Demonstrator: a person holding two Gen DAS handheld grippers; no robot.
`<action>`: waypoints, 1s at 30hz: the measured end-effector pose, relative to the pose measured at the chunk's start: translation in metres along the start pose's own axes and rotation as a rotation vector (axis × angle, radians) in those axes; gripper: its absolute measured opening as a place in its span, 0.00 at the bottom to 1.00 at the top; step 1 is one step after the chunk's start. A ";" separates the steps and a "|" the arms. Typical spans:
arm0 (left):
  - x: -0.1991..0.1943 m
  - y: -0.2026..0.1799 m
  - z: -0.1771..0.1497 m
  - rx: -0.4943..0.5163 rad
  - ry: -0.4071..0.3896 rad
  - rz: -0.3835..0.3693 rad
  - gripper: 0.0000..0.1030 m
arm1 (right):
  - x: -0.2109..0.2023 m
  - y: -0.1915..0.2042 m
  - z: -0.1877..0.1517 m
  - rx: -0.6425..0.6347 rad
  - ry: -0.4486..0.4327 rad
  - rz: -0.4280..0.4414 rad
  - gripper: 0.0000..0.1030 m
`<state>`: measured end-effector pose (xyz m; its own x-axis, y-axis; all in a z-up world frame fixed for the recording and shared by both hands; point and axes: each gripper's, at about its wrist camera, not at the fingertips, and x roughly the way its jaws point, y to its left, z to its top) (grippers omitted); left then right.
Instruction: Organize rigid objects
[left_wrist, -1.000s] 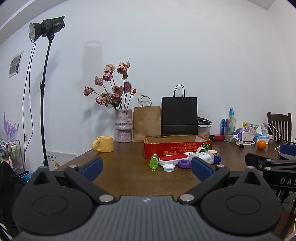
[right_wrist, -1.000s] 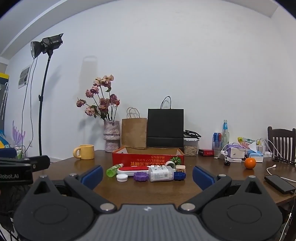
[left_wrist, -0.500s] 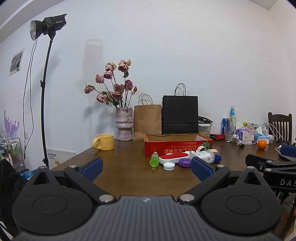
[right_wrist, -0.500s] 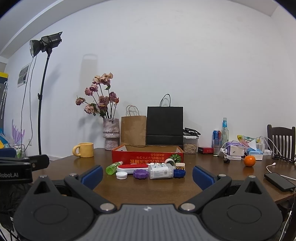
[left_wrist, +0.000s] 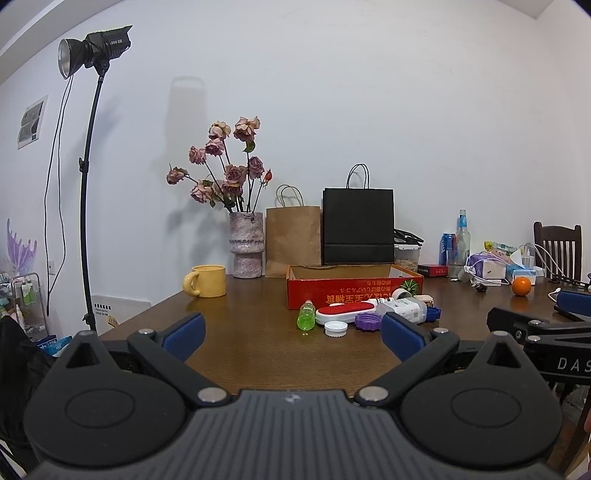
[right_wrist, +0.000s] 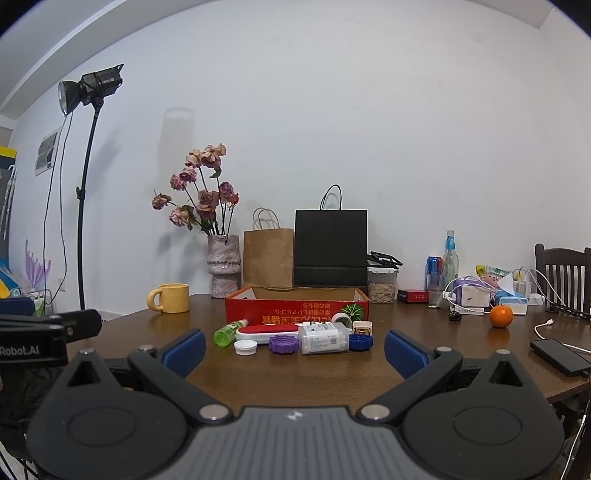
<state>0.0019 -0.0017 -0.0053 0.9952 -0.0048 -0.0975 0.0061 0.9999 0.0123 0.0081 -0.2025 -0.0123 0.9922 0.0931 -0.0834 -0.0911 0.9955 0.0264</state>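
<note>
Tabletop (right_wrist: 303, 373): green bottle (right_wrist: 229, 331) flat, cap toward box (right_wrist: 295, 308).

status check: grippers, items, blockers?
Left gripper open, empty. Right gripper open, empty. Green bottle, caps, white bottle before red box, untouched. Nothing blocking.

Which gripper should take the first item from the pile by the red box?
Right, probably. The pile, e.g. the purple lid, sits centred ahead of the right gripper. For the left gripper it lies off to the right. Both are open, empty and short of the pile.
</note>
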 end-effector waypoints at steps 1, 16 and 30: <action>0.000 0.000 0.001 -0.001 0.001 0.000 1.00 | 0.000 0.000 0.000 0.000 0.000 0.000 1.00; 0.002 0.004 0.004 0.004 0.014 -0.015 1.00 | 0.000 -0.001 0.000 0.006 0.007 -0.001 1.00; 0.001 0.001 0.004 0.013 0.004 -0.008 1.00 | 0.000 -0.001 0.002 0.002 0.000 -0.003 1.00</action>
<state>0.0033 -0.0007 -0.0015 0.9947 -0.0132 -0.1016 0.0158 0.9996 0.0243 0.0079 -0.2035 -0.0099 0.9924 0.0901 -0.0834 -0.0880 0.9957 0.0278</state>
